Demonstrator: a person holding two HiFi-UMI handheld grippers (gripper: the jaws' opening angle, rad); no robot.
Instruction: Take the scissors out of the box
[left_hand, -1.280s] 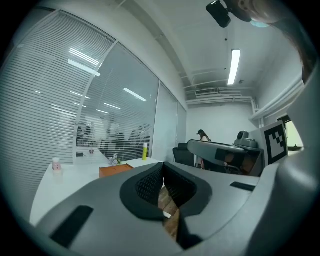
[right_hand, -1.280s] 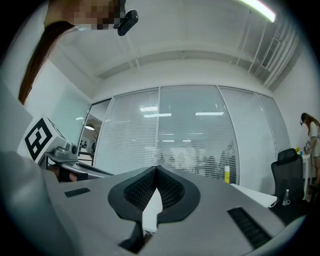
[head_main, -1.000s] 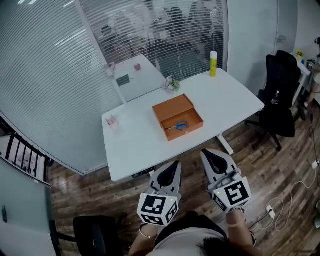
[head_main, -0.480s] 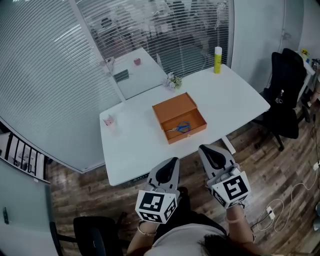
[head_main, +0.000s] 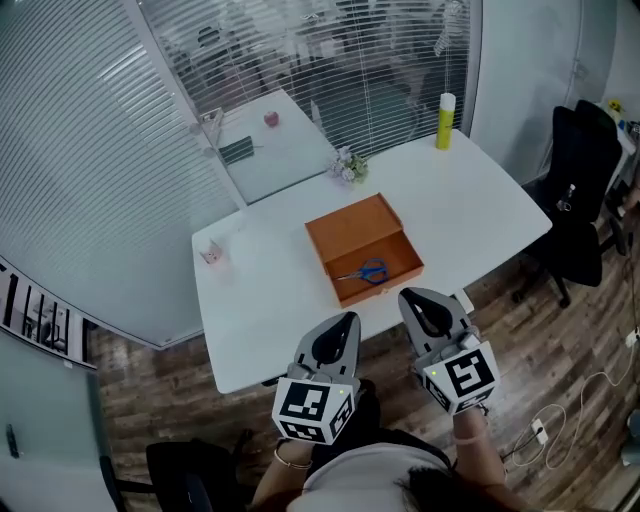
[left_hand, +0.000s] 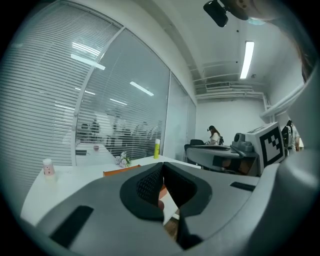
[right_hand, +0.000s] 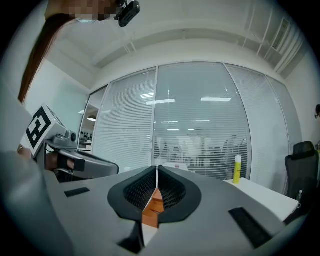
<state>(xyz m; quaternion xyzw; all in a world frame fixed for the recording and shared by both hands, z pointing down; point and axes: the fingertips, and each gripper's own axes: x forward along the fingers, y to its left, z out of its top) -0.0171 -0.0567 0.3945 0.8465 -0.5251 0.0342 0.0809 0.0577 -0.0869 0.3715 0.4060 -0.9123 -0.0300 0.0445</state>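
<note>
step: approach judged in hand | left gripper (head_main: 345, 325), right gripper (head_main: 415, 300): jaws were seen closed, nothing held | scissors (head_main: 365, 271) seemingly laid flat in box (head_main: 345, 228), well ahead of fingertips | next: opening and reaching-in were called for

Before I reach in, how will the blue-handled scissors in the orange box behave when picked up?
Probably stiff and light: the scissors look small, with thin blades and blue loop handles. They lie flat in the orange box, so they may slide before lifting. Gripped by one handle, the blades could swing open.
</note>
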